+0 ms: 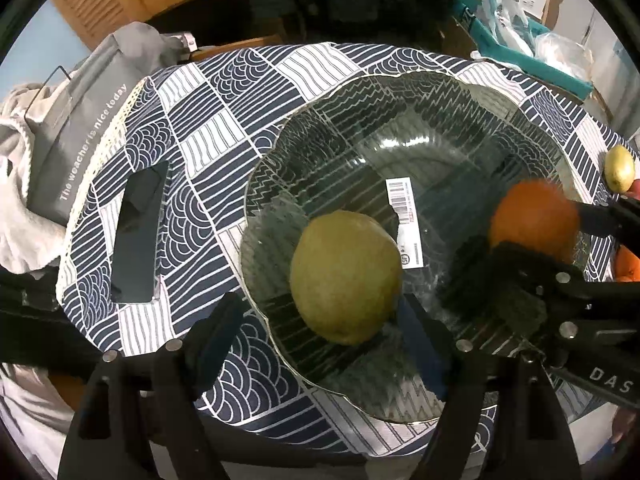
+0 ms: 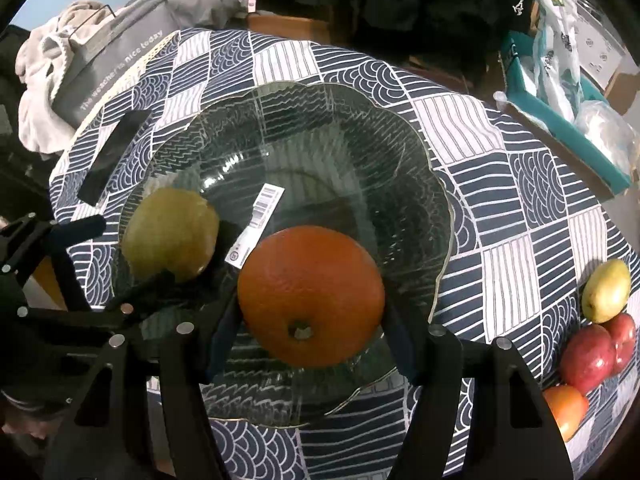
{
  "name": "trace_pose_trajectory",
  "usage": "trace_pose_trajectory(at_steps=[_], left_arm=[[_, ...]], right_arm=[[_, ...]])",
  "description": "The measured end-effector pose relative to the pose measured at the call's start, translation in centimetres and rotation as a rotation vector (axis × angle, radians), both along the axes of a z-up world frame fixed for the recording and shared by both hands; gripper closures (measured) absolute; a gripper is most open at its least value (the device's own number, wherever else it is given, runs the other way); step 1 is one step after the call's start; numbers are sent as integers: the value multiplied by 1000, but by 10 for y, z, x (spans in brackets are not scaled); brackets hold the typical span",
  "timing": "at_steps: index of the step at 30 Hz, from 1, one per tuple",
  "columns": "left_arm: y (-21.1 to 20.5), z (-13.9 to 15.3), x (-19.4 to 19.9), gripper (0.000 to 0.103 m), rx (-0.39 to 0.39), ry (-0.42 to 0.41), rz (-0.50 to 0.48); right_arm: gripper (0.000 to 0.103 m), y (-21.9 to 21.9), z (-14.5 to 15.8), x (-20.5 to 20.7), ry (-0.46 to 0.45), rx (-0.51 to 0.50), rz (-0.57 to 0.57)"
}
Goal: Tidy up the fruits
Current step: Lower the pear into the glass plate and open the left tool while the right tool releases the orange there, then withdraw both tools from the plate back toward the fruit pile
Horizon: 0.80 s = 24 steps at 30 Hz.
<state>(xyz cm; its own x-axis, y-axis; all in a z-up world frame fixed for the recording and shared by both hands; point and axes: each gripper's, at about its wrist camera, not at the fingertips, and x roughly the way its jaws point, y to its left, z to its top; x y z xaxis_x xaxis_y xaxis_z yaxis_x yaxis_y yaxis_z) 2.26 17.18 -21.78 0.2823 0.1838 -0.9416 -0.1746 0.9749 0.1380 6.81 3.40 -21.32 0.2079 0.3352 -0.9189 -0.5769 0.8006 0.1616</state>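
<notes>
One green pear (image 1: 346, 278) is already set down in the glass bowl (image 1: 400, 92) at frame centre between the parted left gripper (image 1: 320, 332), an orange (image 2: 311, 295) is clamped over it by the right gripper (image 2: 310, 328), while a yellow pear (image 2: 606, 291), red apples (image 2: 588, 358) and another orange fruit (image 2: 566, 410) are left at lower right.

Left gripper (image 1: 320, 322) angled steeply down, fingers spread. Right gripper (image 2: 310, 338) angled steeply down, fingers clamped.

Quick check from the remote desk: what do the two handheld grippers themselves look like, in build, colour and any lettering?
Both are matte black linkage frames with silver rivets. The left gripper and right gripper have dark blue pads on their fingers. White letters "DAS" mark the right one's side.
</notes>
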Motion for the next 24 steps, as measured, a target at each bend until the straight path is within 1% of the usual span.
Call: trace_pose_trajectory(at_steps=[3,4,5,9,13,20,24], left_arm=[[4,3,0,21,-17,-7,12],[4,4,-1,21,-19,-11,14],[4,6,-1,21,-13,-15,16],[0,14,-1,21,2,-33,6],[-5,28,-2,21,-17,-60,-2],[-24,54,-2,21,-29,-121,-44],[-37,64,-2,21,-38,-140,-72]], right_arm=[[30,-3,13,1,-29,52,-9],[26,-3,18,1,-40,64,-10],[25,-4,24,1,-55,73,-8],[25,-5,42,-1,-87,88,-10],[25,-12,56,-4,-113,83,-25],[25,-37,82,-10,-173,54,-84],[25,-55,94,-11,-193,40,-126]])
